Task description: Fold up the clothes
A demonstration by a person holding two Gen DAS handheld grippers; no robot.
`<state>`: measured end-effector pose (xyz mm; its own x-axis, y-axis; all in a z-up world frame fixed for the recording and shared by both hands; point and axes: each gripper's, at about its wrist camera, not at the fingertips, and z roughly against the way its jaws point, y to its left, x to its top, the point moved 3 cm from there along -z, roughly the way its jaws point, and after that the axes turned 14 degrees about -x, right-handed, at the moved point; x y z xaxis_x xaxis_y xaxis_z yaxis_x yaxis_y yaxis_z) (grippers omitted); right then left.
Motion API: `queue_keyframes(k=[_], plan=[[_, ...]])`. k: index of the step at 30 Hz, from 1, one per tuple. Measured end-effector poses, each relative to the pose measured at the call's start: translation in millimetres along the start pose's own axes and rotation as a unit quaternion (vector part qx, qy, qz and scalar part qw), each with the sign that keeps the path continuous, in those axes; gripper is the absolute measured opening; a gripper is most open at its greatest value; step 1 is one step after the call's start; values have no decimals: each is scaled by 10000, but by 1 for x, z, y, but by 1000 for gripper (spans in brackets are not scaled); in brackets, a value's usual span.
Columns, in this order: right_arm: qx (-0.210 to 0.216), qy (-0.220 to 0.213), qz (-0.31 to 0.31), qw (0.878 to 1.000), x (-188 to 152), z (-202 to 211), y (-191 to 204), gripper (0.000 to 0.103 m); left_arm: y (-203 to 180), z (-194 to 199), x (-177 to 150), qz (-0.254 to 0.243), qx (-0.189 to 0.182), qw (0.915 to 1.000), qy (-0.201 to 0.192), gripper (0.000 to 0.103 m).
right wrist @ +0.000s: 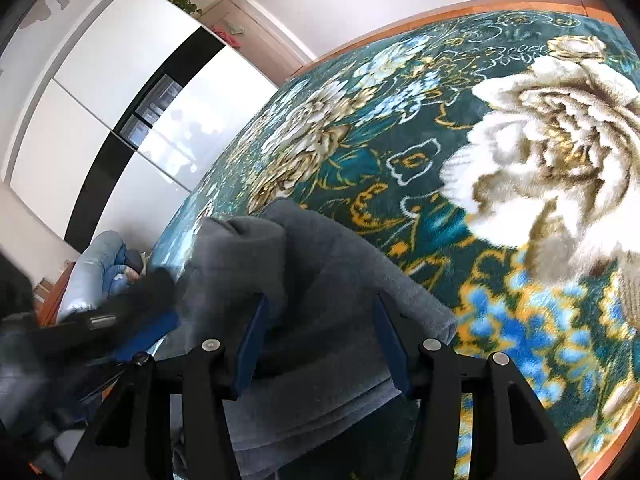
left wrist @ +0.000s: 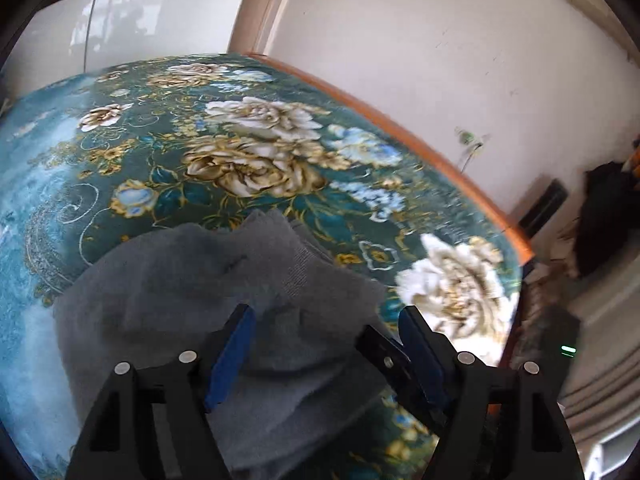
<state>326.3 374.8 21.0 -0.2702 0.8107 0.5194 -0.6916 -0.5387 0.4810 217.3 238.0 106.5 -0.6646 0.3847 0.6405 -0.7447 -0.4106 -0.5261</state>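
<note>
A grey knit garment (left wrist: 224, 296) lies bunched on a teal floral blanket (left wrist: 224, 128). My left gripper (left wrist: 326, 316) is open, its blue pads on either side of a raised fold of the cloth. In the right wrist view the same grey garment (right wrist: 320, 272) lies on the blanket (right wrist: 520, 160). My right gripper (right wrist: 322, 316) is open over it, jaws wide with cloth between them. The left gripper (right wrist: 132, 320) shows blurred at the lower left of that view, next to the garment's edge.
An orange wooden edge (left wrist: 420, 140) borders the blanket beside a white wall (left wrist: 440, 40). A dark object (left wrist: 600, 216) stands at the far right. White and black cabinets (right wrist: 120, 120) stand behind, with a light blue bundle (right wrist: 96, 272) below them.
</note>
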Motion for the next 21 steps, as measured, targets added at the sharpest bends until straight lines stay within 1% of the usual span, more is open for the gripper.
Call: queue_keyframes(k=[2,3,5,6,7,8,9,10,12,13,15,16,17,18,19,21], plan=[[22,-120,-79,9999,3,7,-4,56,11,26,-1,116,48,9996,-256,80],[43,-223,-129,9997,5,12,-7,56,21,39,-3,168,197,9989,-381,82],[157,-420,-139,9989,9,23,-10,56,46,61,-11,283,715,9953,-583,82],[247,-499,-128,9984,11,28,-11,57,61,68,-17,392,969,9926,-614,82],[340,-487,-120,9982,11,30,-10,58,74,74,-24,517,1175,9898,-622,82],[468,-333,-96,9983,9,26,-8,59,91,78,-32,722,1369,9862,-582,82],[604,-150,-68,9980,7,21,-5,59,106,81,-42,974,1481,9829,-500,82],[681,-23,-12,9977,4,15,1,59,116,81,-49,1161,1505,9808,-429,82],[806,203,114,9965,-2,4,13,59,125,78,-60,1342,1487,9793,-298,82],[800,209,206,9964,-4,2,18,59,129,76,-67,1416,1475,9786,-232,82],[786,202,520,9953,-8,-1,33,59,129,68,-73,1333,1507,9795,-82,82],[772,239,677,9944,-10,-4,40,64,126,65,-75,1266,1519,9803,-31,82],[609,300,762,9948,-11,-11,43,68,124,62,-78,1198,1532,9809,20,82],[404,341,727,9959,-12,-20,41,69,122,59,-80,1130,1544,9815,71,82],[334,384,622,9968,-13,-27,37,69,120,57,-82,1060,1560,9820,126,82],[564,439,217,9972,-8,-36,30,69,119,56,-87,983,1590,9821,217,82]])
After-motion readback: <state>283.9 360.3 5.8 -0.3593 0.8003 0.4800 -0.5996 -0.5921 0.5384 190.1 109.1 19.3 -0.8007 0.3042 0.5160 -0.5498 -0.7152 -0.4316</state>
